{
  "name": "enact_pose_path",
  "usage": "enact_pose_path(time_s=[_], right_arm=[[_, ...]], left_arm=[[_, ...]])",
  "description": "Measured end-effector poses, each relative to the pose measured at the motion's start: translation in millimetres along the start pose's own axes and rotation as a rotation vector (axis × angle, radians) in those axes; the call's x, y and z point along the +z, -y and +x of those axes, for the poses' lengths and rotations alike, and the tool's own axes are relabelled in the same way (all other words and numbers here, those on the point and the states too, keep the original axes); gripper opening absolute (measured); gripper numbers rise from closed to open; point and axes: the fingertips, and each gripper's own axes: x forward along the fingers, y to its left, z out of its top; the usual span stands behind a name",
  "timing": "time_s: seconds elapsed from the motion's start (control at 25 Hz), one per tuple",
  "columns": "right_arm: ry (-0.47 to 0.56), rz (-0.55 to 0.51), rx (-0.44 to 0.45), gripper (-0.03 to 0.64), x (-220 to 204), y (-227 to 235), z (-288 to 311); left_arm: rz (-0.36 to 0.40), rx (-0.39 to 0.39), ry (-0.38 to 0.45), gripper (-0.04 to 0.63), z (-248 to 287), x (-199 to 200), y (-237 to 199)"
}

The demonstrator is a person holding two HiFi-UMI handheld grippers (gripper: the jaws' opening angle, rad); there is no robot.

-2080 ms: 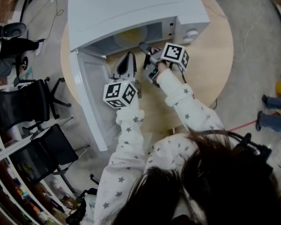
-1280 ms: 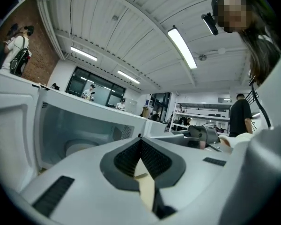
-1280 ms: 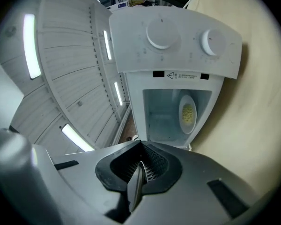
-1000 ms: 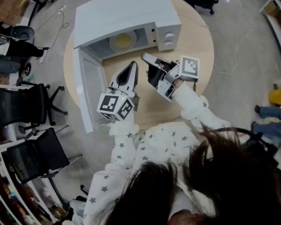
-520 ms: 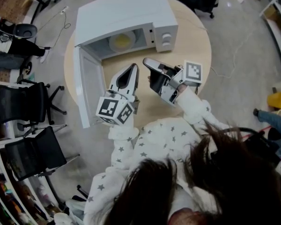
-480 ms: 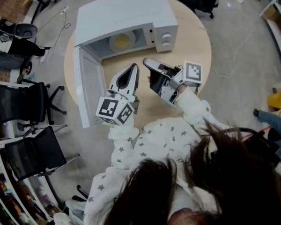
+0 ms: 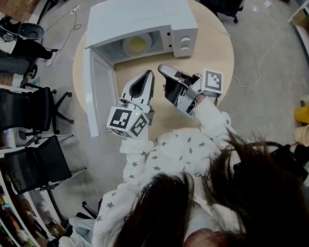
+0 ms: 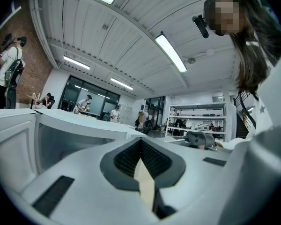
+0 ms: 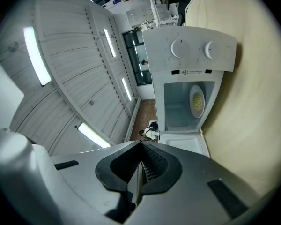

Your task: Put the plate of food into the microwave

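The white microwave (image 7: 139, 14) stands at the back of the round wooden table (image 7: 219, 50), its door (image 7: 99, 94) swung wide to the left. Inside it lies a pale plate with yellow food (image 7: 135, 45), which the right gripper view shows too, as the plate (image 9: 197, 101) in the open cavity. My left gripper (image 7: 148, 75) is shut and empty, its tips pointing at the opening. To its right my right gripper (image 7: 162, 68) is also shut and empty. Both hang above the table in front of the microwave, touching nothing. In their own views the left gripper (image 8: 141, 156) and right gripper (image 9: 139, 165) have the jaws pressed together.
The open door juts past the table's left edge. Black office chairs (image 7: 20, 112) stand on the floor to the left. Cups (image 7: 305, 122) sit on the floor at far right. Bare tabletop lies to the right of the microwave.
Since the earliest frame both grippers have drawn back from the microwave's mouth toward me. Over the last half second they hold nearly still; only the head view drifts a little.
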Motion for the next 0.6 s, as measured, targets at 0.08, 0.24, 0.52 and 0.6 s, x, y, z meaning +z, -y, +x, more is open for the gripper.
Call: enact_pose_path(time_s=[0.08, 0.24, 0.52, 0.6], right_arm=[[-0.002, 0.003, 0.005, 0.006, -0.4, -0.7, 1.1], [-0.008, 0.007, 0.005, 0.006, -1.7, 0.1, 1.7], [-0.008, 0.023, 0.007, 0.006, -2.6, 1.3, 1.7], [-0.010, 0.023, 0.007, 0.006, -3.1, 1.2, 1.9]], left_arm=[[-0.002, 0.007, -0.004, 0.002, -0.4, 1.4, -0.6], [-0.008, 0.008, -0.009, 0.002, -0.6, 1.5, -0.8], [-0.003, 0.009, -0.005, 0.002, -0.8, -1.4, -2.0], [-0.004, 0.011, -0.002, 0.002, -0.7, -1.3, -1.9]])
